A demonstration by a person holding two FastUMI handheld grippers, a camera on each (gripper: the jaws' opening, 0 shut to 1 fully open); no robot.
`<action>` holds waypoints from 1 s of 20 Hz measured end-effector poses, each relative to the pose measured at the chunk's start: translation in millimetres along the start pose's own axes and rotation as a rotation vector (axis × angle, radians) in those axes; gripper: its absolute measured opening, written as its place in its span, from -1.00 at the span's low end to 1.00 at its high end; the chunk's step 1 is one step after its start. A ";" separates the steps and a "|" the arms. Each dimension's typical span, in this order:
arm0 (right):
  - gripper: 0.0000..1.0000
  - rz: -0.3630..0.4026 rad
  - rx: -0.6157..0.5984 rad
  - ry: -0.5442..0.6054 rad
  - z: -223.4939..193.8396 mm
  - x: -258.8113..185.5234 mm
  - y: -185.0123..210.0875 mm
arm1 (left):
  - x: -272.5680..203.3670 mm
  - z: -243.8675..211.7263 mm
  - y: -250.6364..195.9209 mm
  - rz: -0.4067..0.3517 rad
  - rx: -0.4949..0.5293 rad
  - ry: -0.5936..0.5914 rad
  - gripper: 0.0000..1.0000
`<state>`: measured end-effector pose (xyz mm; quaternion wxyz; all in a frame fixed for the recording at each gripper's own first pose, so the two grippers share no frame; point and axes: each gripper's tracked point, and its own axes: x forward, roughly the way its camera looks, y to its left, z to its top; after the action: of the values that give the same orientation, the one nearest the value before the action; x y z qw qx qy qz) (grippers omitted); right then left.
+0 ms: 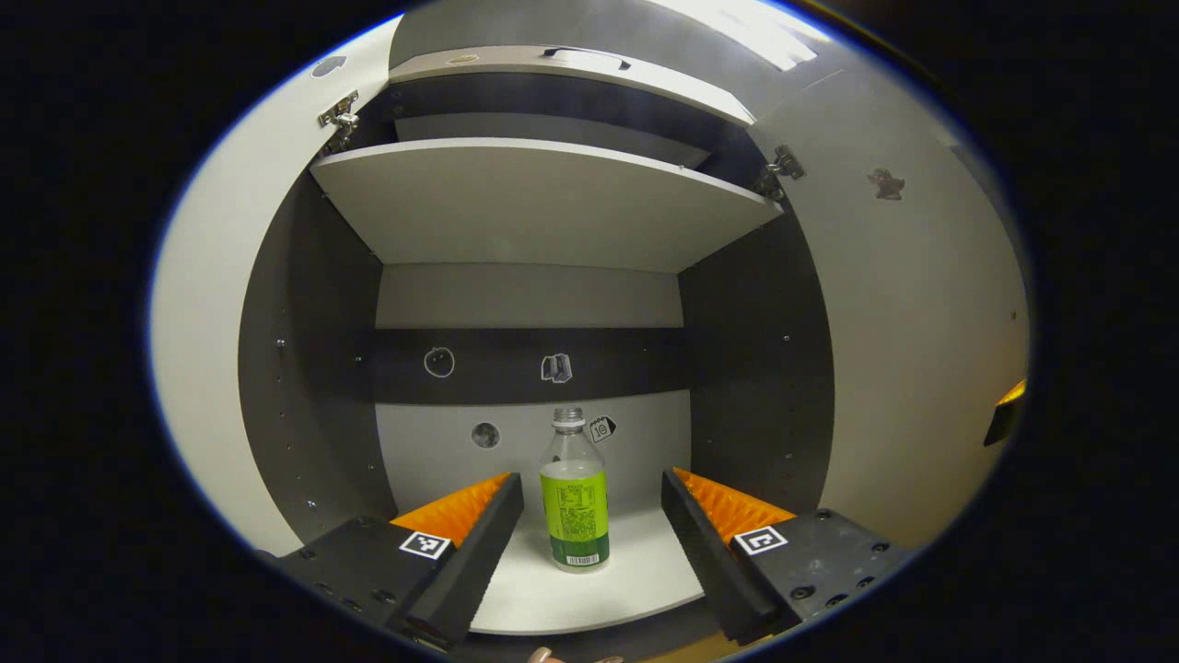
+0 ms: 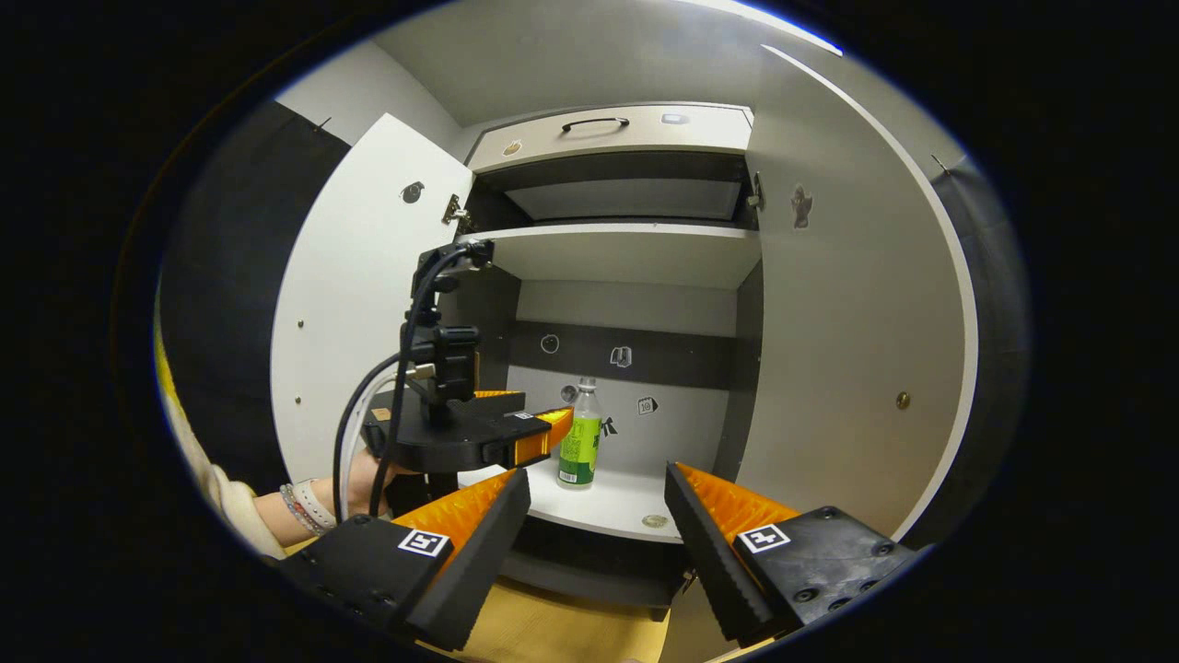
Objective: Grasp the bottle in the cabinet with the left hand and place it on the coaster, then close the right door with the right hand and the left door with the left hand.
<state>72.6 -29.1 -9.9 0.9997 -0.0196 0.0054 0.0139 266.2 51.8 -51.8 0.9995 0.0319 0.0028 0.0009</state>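
Observation:
A clear bottle (image 1: 575, 502) with a green label stands upright on the cabinet's white bottom shelf (image 1: 636, 575), near the back wall. My left gripper (image 1: 591, 479) is open just in front of it, with the bottle showing between the fingers and nothing touching it. In the right gripper view the bottle (image 2: 580, 442) stands on the same shelf. A hand holds the left gripper (image 2: 539, 416) at the shelf's front left, close to the bottle. My right gripper (image 2: 597, 471) is open and empty, farther back from the cabinet. Both doors are swung open.
The left door (image 2: 359, 304) and right door (image 2: 847, 350) flank the opening. A white upper shelf (image 1: 543, 203) spans the cabinet above the bottle, with a drawer (image 2: 599, 124) on top. A small round disc (image 2: 655, 521) lies at the shelf's front edge. A wooden surface (image 2: 553, 631) lies below.

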 end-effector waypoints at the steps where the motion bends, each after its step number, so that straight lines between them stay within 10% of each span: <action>1: 0.95 0.002 -0.002 0.001 -0.6 1.9 0.1 | 9.4 -2.8 0.1 -0.005 0.015 0.002 0.92; 20: 0.96 0.020 -0.048 0.036 -9.0 37.1 -7.7 | 118.6 -70.3 13.0 -0.004 -0.044 0.091 0.83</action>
<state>109.7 -36.2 -19.0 0.9985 -0.0440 0.0234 0.0235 384.3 69.5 -121.8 0.9988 0.0096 0.0485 0.0003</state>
